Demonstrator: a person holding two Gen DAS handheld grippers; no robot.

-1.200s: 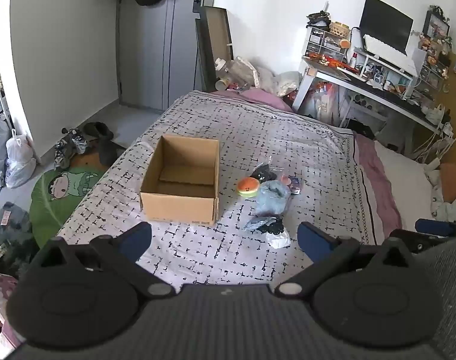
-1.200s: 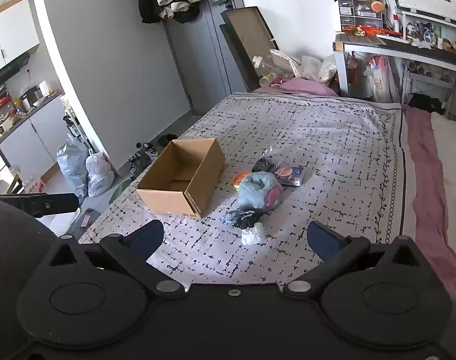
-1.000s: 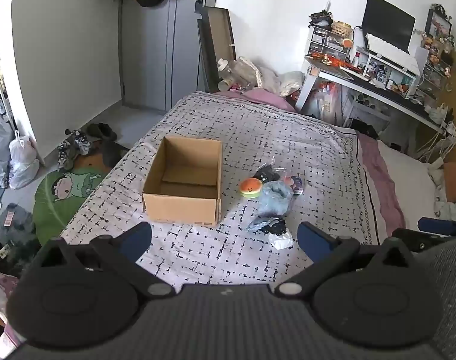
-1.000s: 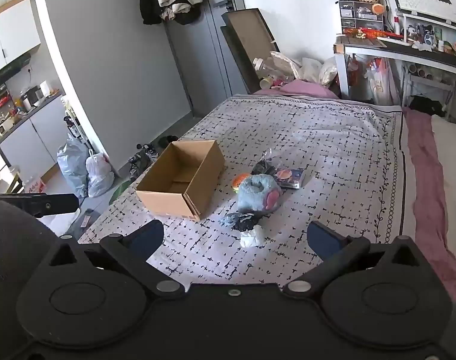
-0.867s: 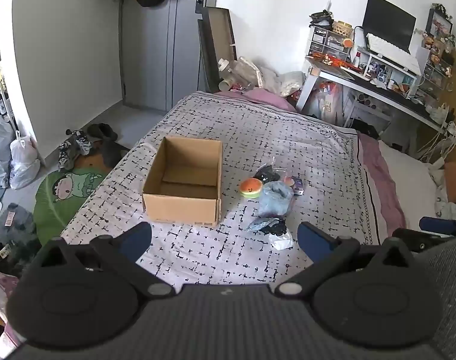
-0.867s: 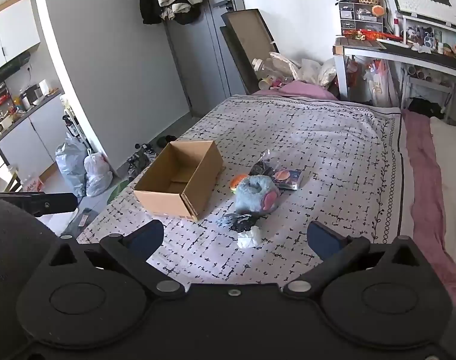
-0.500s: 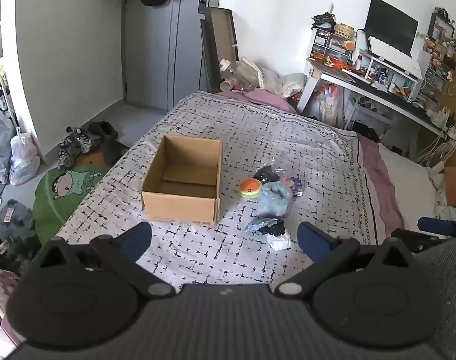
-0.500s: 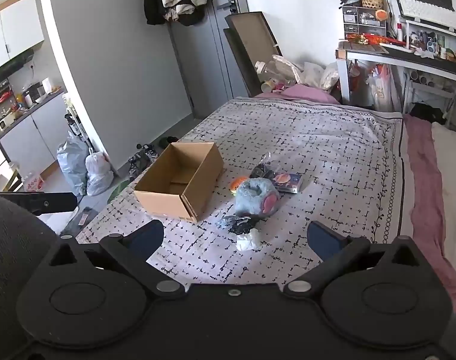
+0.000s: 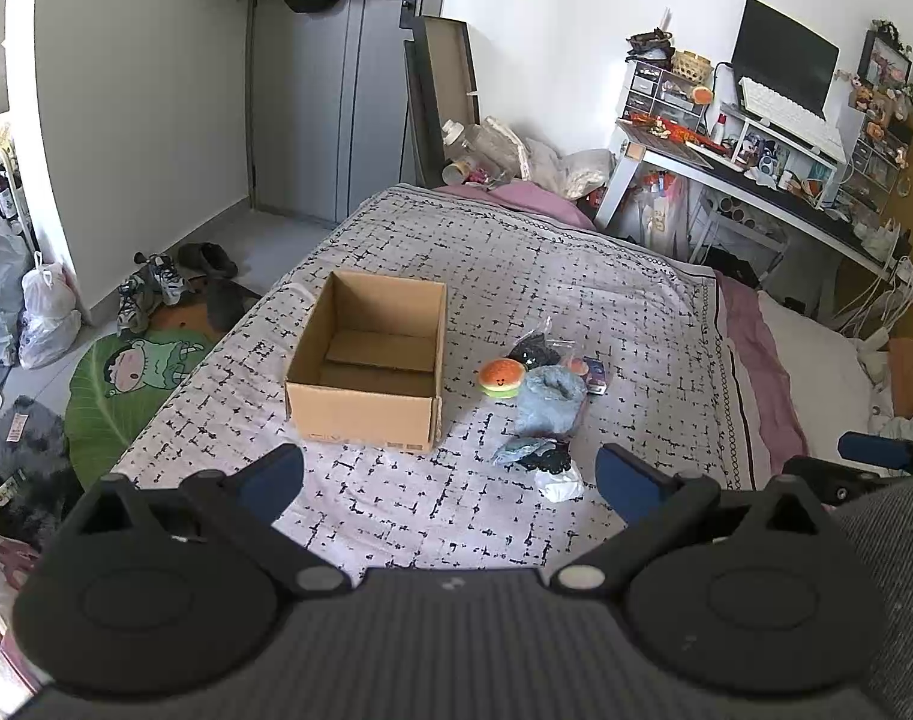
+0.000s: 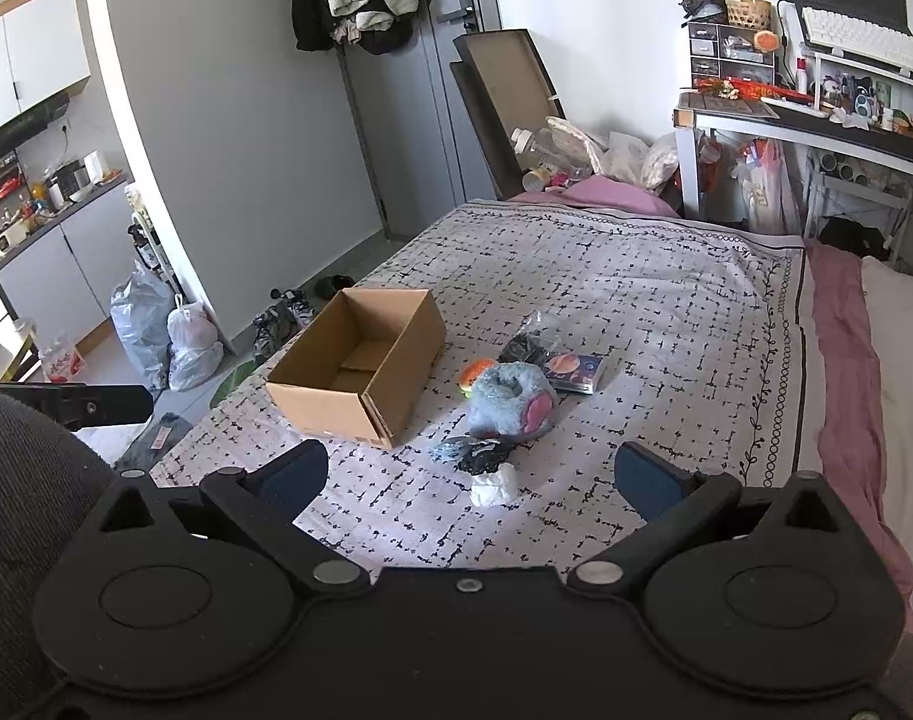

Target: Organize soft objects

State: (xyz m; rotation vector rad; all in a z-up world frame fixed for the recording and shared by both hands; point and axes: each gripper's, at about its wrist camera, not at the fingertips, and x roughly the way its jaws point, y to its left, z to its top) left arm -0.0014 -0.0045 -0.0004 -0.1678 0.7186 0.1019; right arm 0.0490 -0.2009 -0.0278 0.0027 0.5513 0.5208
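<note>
An open, empty cardboard box (image 9: 366, 369) (image 10: 360, 372) rests on the patterned bedspread. Right of it lies a small pile: an orange burger-shaped plush (image 9: 501, 377) (image 10: 473, 373), a fluffy blue plush with a pink patch (image 9: 549, 399) (image 10: 510, 402), a dark bagged item (image 9: 531, 351) (image 10: 519, 348), a small printed packet (image 10: 576, 372), a black bundle (image 9: 543, 457) (image 10: 483, 457) and a white wad (image 9: 559, 486) (image 10: 493, 489). My left gripper (image 9: 450, 477) and right gripper (image 10: 468, 477) both stand open, held back from the pile, holding nothing.
The bed's left edge drops to a floor with shoes (image 9: 153, 291), a green cartoon mat (image 9: 132, 372) and plastic bags (image 10: 174, 336). A cluttered desk (image 9: 756, 180) with a monitor stands at the far right. A pink sheet (image 10: 846, 372) borders the bedspread on the right.
Both views have drifted slightly; the box and the pile sit a little farther off than before. Both grippers stay open and nothing on the bed has moved.
</note>
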